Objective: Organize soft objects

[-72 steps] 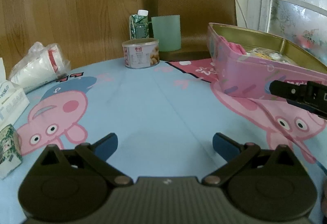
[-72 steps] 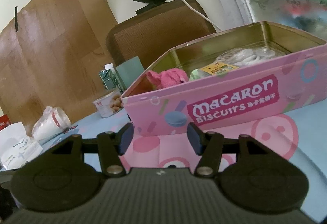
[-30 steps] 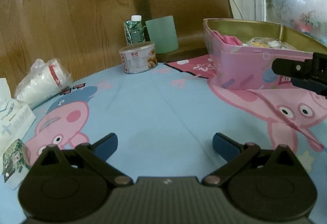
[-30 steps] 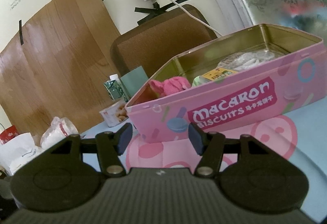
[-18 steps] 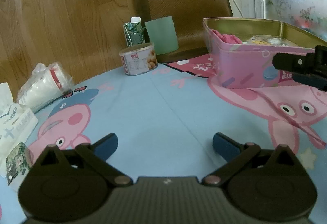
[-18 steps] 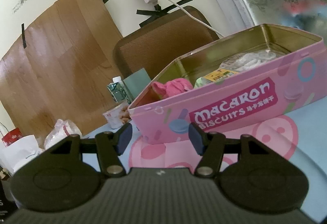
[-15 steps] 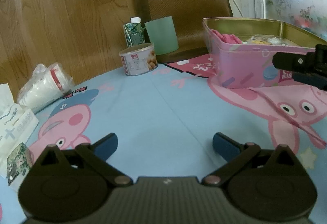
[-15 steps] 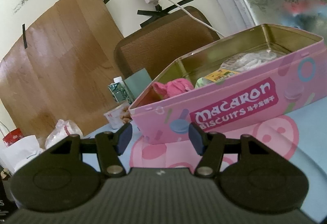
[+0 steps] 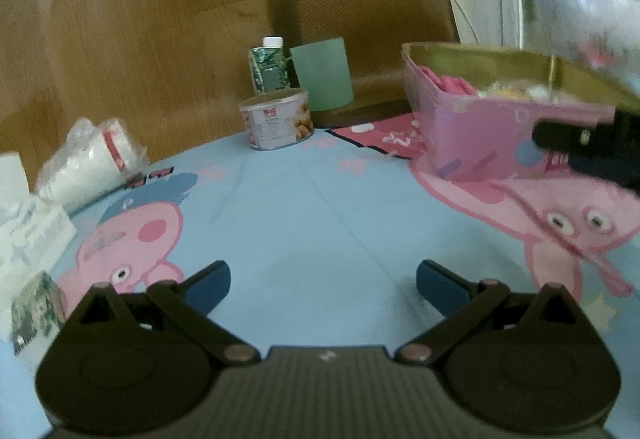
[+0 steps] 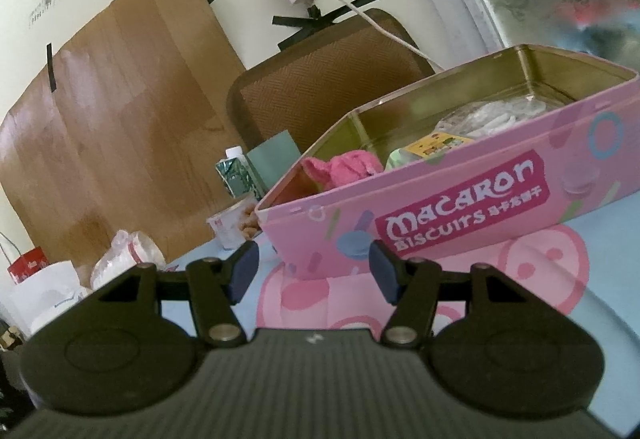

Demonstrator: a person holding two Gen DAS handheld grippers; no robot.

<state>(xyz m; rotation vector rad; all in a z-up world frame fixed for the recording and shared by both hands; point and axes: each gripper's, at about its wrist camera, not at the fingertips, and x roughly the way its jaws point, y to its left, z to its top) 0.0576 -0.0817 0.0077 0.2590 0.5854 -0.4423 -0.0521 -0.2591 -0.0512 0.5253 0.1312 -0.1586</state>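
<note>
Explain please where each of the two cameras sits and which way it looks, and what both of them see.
Left wrist view: sits on the left tongs, looking down across the cartoon tablecloth toward the brown chair; its own open blue-tipped fingers show, plus the right tongs at the right edge.
Right wrist view: sits on the right tongs, low and nearly level, facing the pink biscuit tin; its own open fingers show.
Shared: the tin, pink cloth, round can, green cup, chair.

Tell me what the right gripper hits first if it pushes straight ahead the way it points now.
Most likely the near side wall of the pink biscuit tin: it fills the view just beyond the open, empty right gripper. How near is unclear.
</note>
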